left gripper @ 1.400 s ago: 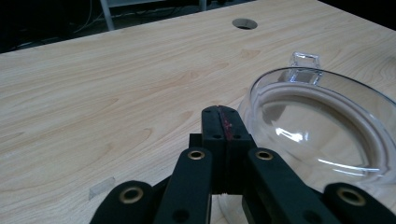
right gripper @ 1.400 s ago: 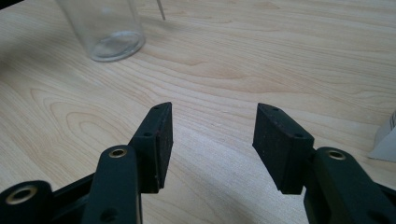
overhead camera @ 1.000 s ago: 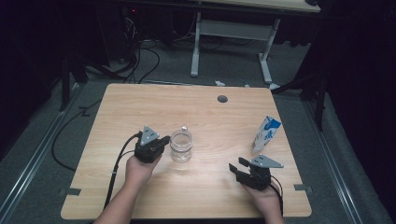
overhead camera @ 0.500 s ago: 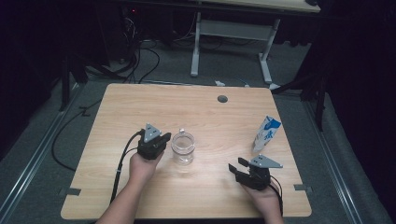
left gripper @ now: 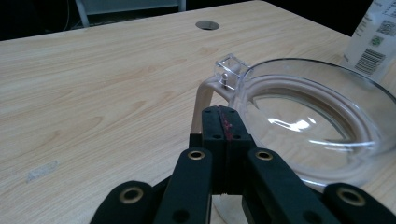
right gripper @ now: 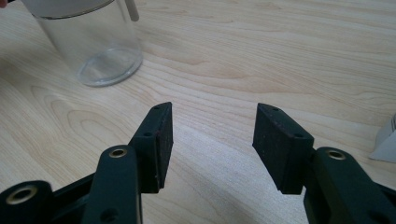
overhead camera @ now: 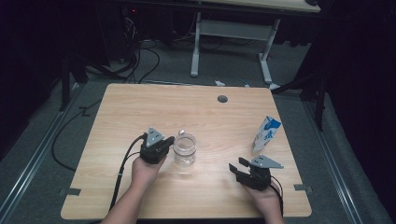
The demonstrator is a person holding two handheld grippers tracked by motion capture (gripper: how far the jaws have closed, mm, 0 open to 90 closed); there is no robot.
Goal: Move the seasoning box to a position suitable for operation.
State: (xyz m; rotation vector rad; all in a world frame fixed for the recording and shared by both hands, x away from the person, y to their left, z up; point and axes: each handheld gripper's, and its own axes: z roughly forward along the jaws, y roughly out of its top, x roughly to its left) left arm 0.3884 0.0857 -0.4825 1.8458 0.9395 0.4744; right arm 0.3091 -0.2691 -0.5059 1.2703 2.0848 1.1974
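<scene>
The left gripper (overhead camera: 164,143) has its jaws pressed flat together with nothing between them; in the left gripper view the tips (left gripper: 223,122) sit just beside the rim of the glass jar (left gripper: 308,121), next to a pale handle (left gripper: 204,100) and a small clear cube-shaped knob (left gripper: 229,71) at the rim. Whether the tips touch the handle cannot be told. The right gripper (overhead camera: 239,169) rests near the table's front edge with its jaws spread wide and empty; the right gripper view shows bare wood between its pads (right gripper: 161,137).

From above, the jar (overhead camera: 185,149) stands upright near the middle of the table (overhead camera: 140,107), immediately right of the left gripper and well apart from the right one. A milk carton (overhead camera: 267,134) stands upright toward the right edge, just behind the right gripper. A round cable hole (overhead camera: 222,99) sits near the far edge. Nothing lies between the right gripper and the jar.

The left gripper view looks into the jar's open mouth and shows the carton's barcode (left gripper: 377,58) behind it. The right gripper view shows the jar's base (right gripper: 109,65) on the wood and a white corner of the carton (right gripper: 386,142) at its right edge. The high view alone takes in both hands, the trailing cable (overhead camera: 122,172), and the dark floor with a second desk's legs (overhead camera: 196,46) beyond
</scene>
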